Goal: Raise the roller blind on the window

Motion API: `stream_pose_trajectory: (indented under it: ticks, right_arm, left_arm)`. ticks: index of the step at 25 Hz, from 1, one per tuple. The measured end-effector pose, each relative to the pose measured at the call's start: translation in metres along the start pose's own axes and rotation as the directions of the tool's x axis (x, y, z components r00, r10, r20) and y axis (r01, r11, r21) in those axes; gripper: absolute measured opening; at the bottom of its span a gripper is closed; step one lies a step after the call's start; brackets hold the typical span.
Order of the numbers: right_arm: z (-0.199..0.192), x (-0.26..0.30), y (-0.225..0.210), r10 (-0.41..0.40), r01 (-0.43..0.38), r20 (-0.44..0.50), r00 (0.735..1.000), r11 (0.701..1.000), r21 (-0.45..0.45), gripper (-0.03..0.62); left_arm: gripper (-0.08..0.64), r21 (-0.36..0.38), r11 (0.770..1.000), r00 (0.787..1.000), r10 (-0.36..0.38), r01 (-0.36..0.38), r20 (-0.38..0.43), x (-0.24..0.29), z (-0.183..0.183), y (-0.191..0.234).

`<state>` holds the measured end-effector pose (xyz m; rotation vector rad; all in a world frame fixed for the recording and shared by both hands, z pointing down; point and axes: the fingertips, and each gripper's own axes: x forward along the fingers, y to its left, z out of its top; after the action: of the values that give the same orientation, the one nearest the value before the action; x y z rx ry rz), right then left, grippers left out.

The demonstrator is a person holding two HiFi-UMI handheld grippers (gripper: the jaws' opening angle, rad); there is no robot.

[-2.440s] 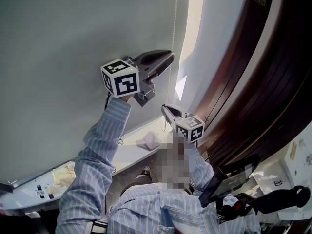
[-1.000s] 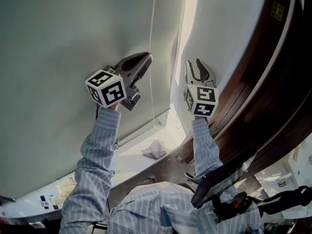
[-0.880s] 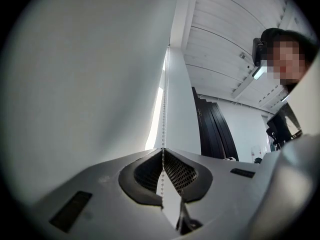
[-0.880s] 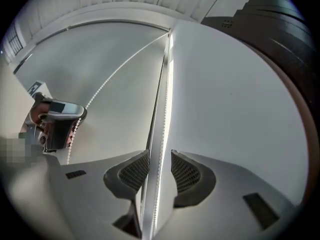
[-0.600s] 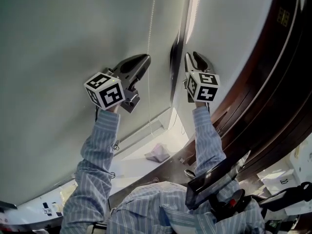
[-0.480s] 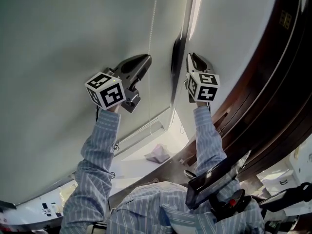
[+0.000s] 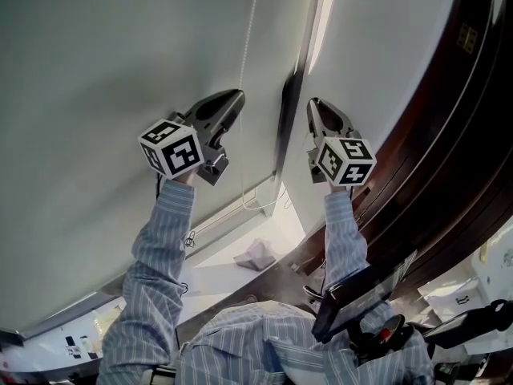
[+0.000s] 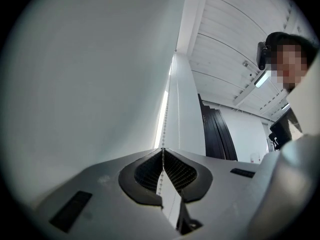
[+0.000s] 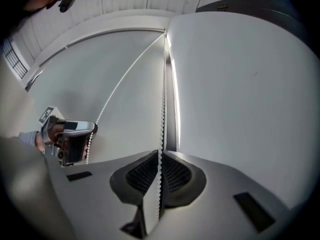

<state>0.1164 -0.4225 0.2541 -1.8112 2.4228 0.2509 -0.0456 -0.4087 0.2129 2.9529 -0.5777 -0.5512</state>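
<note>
No word or number can be read here. The white cube with black square markers (image 7: 171, 147) on the left gripper (image 7: 232, 99) and the same kind of cube (image 7: 346, 160) on the right gripper (image 7: 314, 107) show only patterns, no letters. A small pale plate (image 7: 467, 32) on the dark brown wood panel (image 7: 433, 135) is too small to read.

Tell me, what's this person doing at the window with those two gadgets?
A person is working the roller blind by its bead chain. The left tool is clamped on one strand, and the right tool has just closed its jaws on the other. The blind hangs low, not yet raised.
</note>
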Motion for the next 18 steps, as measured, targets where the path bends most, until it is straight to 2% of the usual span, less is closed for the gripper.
stream_pose_trajectory:
  ticks: [4,8,9,11,13,14,15,16,18]
  right_arm:
    - [0.005,-0.008,0.007,0.051,-0.051,0.000,0.999,0.998,0.040,0.008]
    - [0.004,-0.010,0.015,0.083,-0.082,-0.034,0.996,0.996,0.039,0.006]
    - [0.002,-0.012,0.018,0.096,-0.093,-0.049,0.994,0.994,0.048,0.007]
    - [-0.007,-0.015,0.025,0.119,-0.114,-0.103,0.988,0.992,0.049,0.006]
    - [-0.015,-0.022,0.033,0.120,-0.117,-0.135,0.983,0.993,0.030,0.006]
    - [-0.015,-0.027,0.036,0.121,-0.118,-0.135,0.983,0.992,0.032,0.006]
    - [-0.014,-0.033,0.039,0.126,-0.122,-0.135,0.983,0.992,0.041,0.006]
    - [-0.013,-0.039,0.041,0.131,-0.126,-0.135,0.982,0.991,0.048,0.006]
    - [-0.010,-0.047,0.045,0.137,-0.133,-0.131,0.982,0.990,0.040,0.006]
  left_arm:
    - [0.012,-0.007,1.000,1.000,0.012,-0.012,0.003,-0.002,0.001,0.001]
    - [0.012,-0.010,1.000,1.000,0.022,-0.022,0.014,-0.006,0.001,-0.001]
    - [0.014,0.015,0.999,0.999,0.029,-0.029,0.019,-0.006,0.001,-0.003]
    - [0.014,0.144,0.988,0.998,0.059,-0.061,0.022,-0.007,0.000,-0.007]
    - [0.015,0.317,0.944,0.995,0.094,-0.096,0.021,-0.009,-0.002,-0.019]
    - [0.015,0.379,0.920,0.995,0.093,-0.098,0.032,-0.011,-0.002,-0.030]
    - [0.017,0.414,0.906,0.996,0.071,-0.085,0.048,-0.011,0.001,-0.045]
    - [0.017,0.423,0.905,0.997,0.031,-0.055,0.064,-0.010,0.006,-0.063]
    - [0.016,0.397,0.917,0.995,-0.074,0.042,0.065,-0.002,0.014,-0.102]
